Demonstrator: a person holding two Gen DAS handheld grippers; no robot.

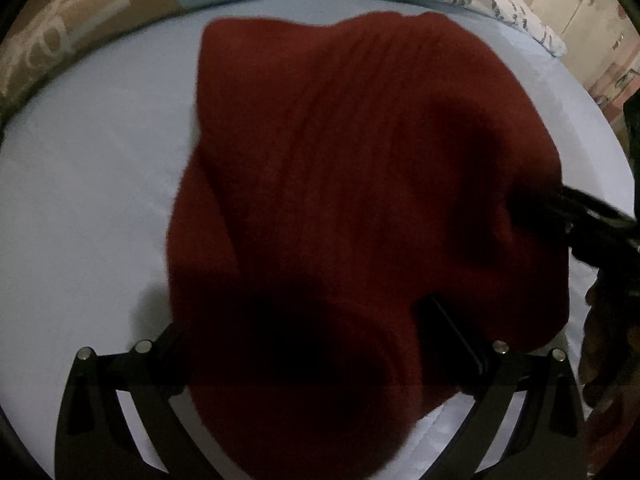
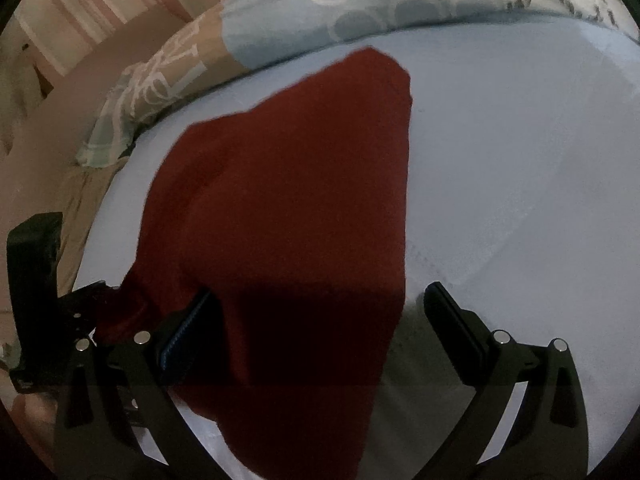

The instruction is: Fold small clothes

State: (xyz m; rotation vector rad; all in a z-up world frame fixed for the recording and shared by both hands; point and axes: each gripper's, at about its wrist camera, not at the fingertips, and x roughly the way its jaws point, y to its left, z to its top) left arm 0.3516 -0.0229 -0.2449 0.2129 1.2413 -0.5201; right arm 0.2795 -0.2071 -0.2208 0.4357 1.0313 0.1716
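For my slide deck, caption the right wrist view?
Open right gripper straddling a dark red garment on a pale blue sheet.

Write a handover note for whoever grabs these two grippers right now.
Left gripper: fingers spread wide, the dark red garment draped over and between them; I cannot tell if it pinches any cloth.
Right gripper: fingers wide apart, cloth lying over the left finger; no clamp visible.
Garment: spread over the light blue bed sheet, its far end towards the patterned pillows, its near edge bunched up at both grippers.
Done: hard to say; no finished fold is visible.
Left: get a firm hold on the near edge, fold it over, flatten.
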